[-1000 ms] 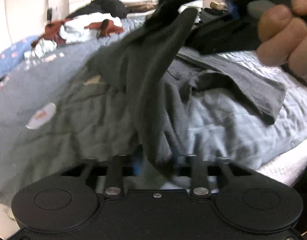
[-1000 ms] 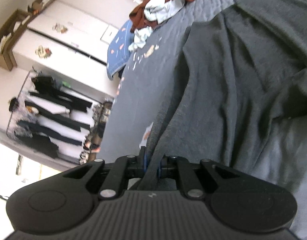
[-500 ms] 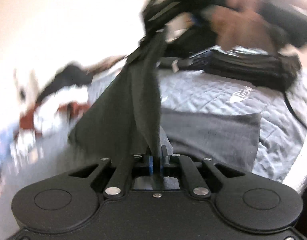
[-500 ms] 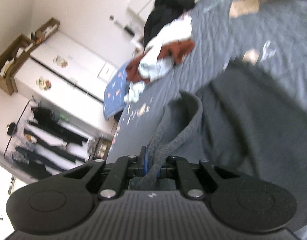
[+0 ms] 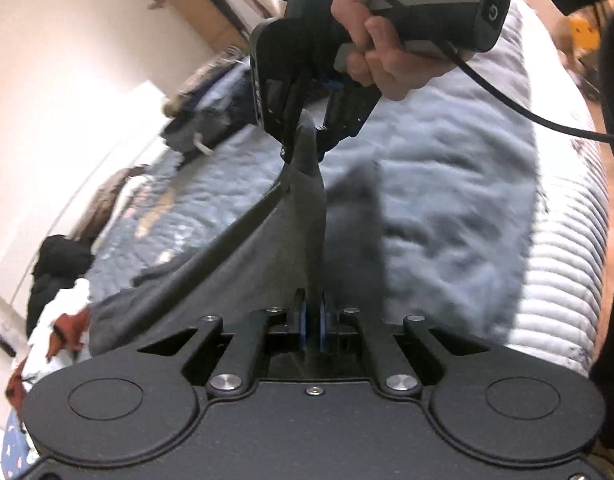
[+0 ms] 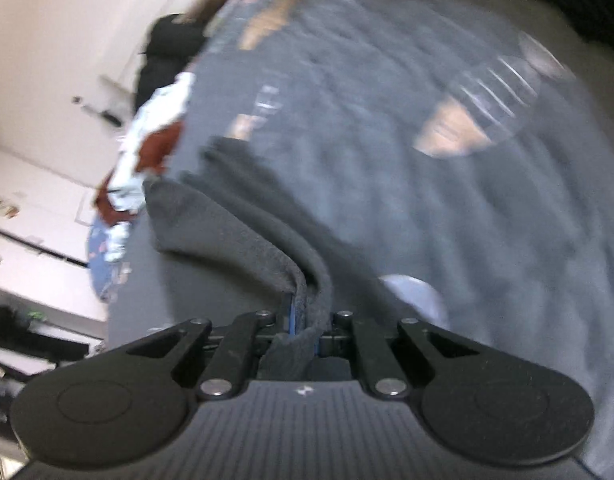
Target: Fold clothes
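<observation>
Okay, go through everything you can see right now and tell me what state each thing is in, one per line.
Left tool: shut on the dark grey garment.
Right tool: shut on the same garment.
Dark grey garment: stretched between both tools, not yet folded.
Clothes pile: crumpled, unfolded.
Quilt: spread on the bed, wrinkled.

dark grey knit garment: frame centre, stretched above the blue-grey quilted bedspread | heap of white and rust-red clothes: lower left, on the bedspread | black bundle: just above the heap | brown cardboard box: top left
</observation>
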A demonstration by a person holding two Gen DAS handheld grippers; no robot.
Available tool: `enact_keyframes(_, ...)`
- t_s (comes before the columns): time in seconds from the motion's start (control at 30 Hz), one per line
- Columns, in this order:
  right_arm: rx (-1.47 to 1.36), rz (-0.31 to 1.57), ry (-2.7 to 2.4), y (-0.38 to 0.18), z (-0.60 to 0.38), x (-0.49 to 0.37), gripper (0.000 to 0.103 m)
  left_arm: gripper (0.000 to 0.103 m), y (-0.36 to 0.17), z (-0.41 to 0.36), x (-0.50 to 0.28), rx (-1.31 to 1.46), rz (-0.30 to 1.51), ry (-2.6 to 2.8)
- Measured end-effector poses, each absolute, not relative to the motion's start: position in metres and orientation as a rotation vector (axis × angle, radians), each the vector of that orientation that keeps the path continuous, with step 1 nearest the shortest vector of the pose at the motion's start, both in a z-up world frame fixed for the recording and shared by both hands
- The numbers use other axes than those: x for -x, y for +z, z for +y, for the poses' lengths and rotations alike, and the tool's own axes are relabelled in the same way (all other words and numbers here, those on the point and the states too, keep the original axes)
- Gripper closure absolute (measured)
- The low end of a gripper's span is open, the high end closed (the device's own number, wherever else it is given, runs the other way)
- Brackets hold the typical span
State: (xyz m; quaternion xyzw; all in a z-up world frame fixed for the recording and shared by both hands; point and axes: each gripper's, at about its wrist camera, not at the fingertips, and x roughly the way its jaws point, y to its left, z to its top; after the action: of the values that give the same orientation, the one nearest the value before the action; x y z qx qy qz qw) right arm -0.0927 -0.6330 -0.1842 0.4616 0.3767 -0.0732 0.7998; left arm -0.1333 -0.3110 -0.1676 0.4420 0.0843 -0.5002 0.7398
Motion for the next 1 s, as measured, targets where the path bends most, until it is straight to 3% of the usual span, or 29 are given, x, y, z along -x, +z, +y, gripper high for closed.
enact_keyframes(0.1, -1.019, 0.783, -0.140, -0.196, -0.632, 0.102, 0.095, 0.097, -0.168, -0.307, 0.136, -0.964, 0.170, -1.103)
enact_keyframes(0.3, -1.010, 0.633, -0.101, -0.165, -0.631, 0.121, 0.096, 0.097, -0.159, -0.305, 0.132, -0.940, 0.143, -1.095)
enact_keyframes(0.5, -0.945, 0.816, -0.243, -0.213, -0.633, 0.107, 0.093, 0.091, -0.172, -0.306, 0.137, -0.989, 0.225, -1.116)
enact_keyframes(0.57, -0.935, 0.788, -0.259, -0.209, -0.633, 0.111, 0.093, 0.090, -0.164, -0.295, 0.137, -0.922, 0.262, -1.111)
enact_keyframes(0.7, -0.915, 0.733, -0.292, -0.201, -0.633, 0.120, 0.091, 0.058, -0.139, -0.261, 0.114, -0.590, 0.454, -1.068)
enact_keyframes(0.83, -0.923, 0.718, -0.267, -0.200, -0.629, 0.125, 0.087, 0.058, -0.139, -0.228, 0.062, -0.088, 0.774, -1.030)
enact_keyframes(1.0, -0.923, 0.683, -0.228, -0.188, -0.626, 0.129, 0.079, 0.058, -0.161, -0.212, 0.033, 0.237, 0.947, -0.965)
